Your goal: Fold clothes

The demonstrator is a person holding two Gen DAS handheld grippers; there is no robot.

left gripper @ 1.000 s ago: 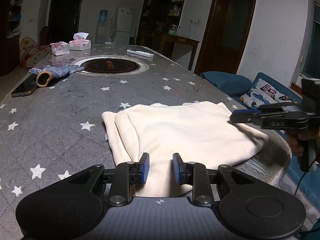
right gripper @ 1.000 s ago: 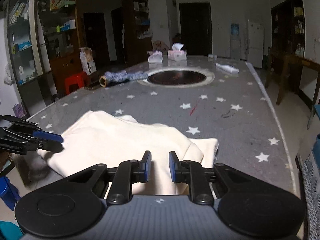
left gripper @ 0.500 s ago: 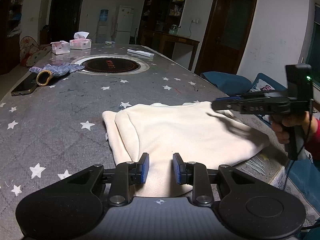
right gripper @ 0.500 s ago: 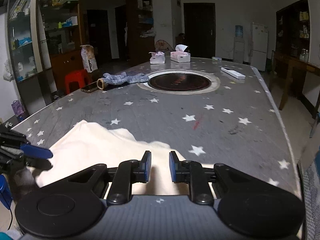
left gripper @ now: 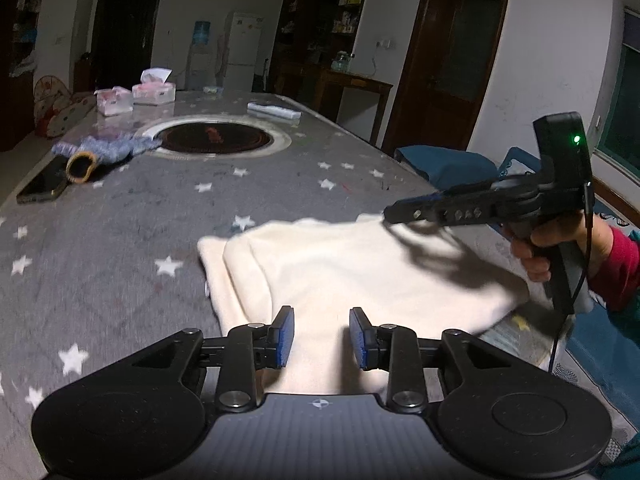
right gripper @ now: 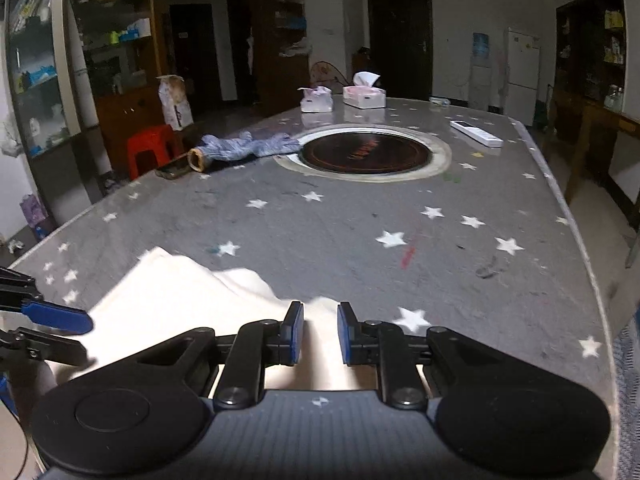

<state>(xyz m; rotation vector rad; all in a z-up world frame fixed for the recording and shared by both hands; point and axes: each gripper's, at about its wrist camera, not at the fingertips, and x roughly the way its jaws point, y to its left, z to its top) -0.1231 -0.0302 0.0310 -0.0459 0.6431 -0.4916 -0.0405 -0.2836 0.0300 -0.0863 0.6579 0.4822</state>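
A folded cream garment lies on the grey star-patterned table near its front edge. It also shows in the right wrist view. My left gripper is open and empty, low over the garment's near edge. My right gripper is open and empty, raised above the garment's right side. The right gripper also shows in the left wrist view, held by a hand above the cloth. The left gripper's fingers show at the left of the right wrist view.
A round dark hotplate is set in the table's middle. A blue rolled cloth, a phone, two tissue boxes and a white remote lie beyond. Blue cushions sit past the right edge. A red stool stands left.
My right gripper has lifted off the garment and moved up and back over its right side. The left gripper has stayed put over the near edge. The garment lies still.
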